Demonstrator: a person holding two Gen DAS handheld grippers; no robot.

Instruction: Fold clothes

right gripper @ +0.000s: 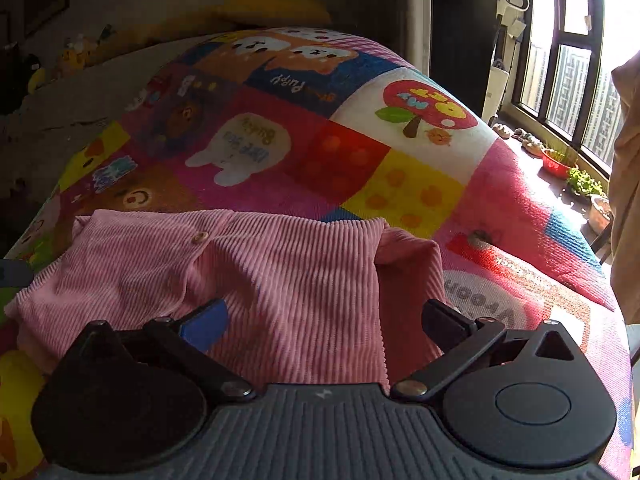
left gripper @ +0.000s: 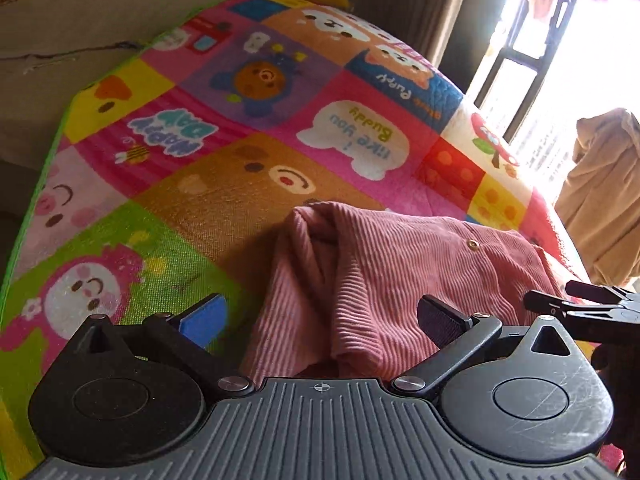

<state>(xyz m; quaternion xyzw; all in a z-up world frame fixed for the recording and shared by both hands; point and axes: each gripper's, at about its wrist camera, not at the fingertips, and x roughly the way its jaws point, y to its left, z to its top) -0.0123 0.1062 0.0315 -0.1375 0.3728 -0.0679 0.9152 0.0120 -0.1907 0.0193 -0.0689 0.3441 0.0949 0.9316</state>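
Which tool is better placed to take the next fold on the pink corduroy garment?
Left, probably. The left tool is open around a raised fold of the pink corduroy garment; the right tool is open over flat cloth.

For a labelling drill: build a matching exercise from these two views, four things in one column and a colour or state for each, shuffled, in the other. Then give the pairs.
Things:
1. corduroy garment
2. left gripper
3. pillow
4. small bowl on the windowsill

Colour or state:
A. yellow
B. red
C. pink, lying on the play mat
D. open, fingers spread over the cloth

Pairs: 1-C, 2-D, 3-A, 4-B
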